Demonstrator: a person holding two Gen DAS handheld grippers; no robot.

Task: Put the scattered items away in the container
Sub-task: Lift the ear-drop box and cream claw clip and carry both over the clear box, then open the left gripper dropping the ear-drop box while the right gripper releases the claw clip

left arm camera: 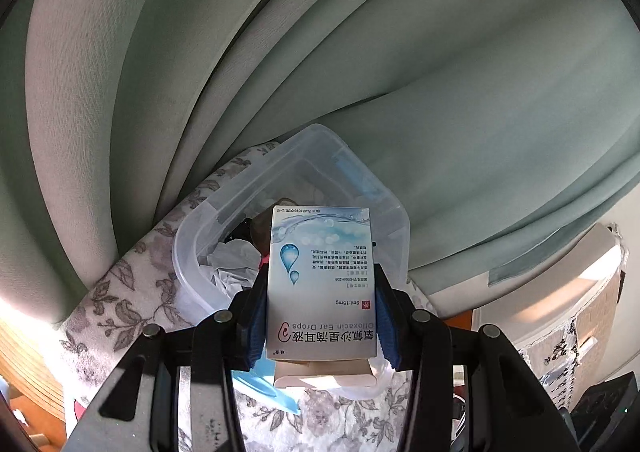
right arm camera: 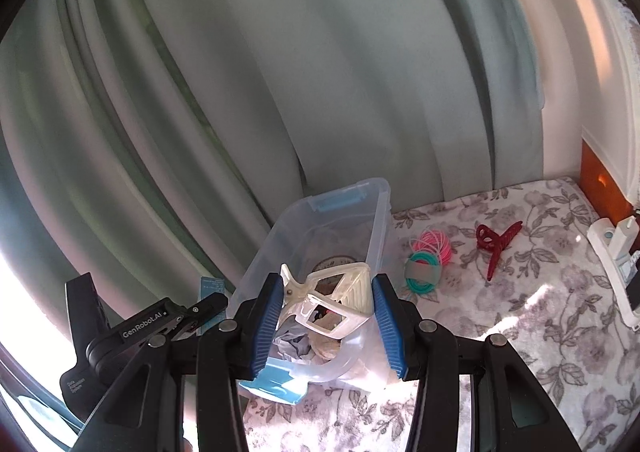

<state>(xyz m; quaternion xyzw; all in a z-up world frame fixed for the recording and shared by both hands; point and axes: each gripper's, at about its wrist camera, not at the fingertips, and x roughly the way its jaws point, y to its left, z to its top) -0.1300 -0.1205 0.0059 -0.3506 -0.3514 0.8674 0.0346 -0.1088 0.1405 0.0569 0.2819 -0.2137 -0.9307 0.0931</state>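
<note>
Left gripper [left arm camera: 322, 292] clamps the ear-drops box [left arm camera: 322, 284]; right gripper [right arm camera: 326, 316] clamps the white clip [right arm camera: 332, 300]; clear bin [right arm camera: 320, 248] just ahead, below both; simultaneous release risks collision or rim bounce onto the floral cloth [right arm camera: 500, 312].

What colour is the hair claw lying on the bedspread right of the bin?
Dark red hair claw; it shows best in the right wrist view.

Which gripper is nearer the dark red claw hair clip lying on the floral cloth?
Right. The right gripper is beside the clear plastic bin, left of the hair clip; the left gripper is beyond it.
</note>
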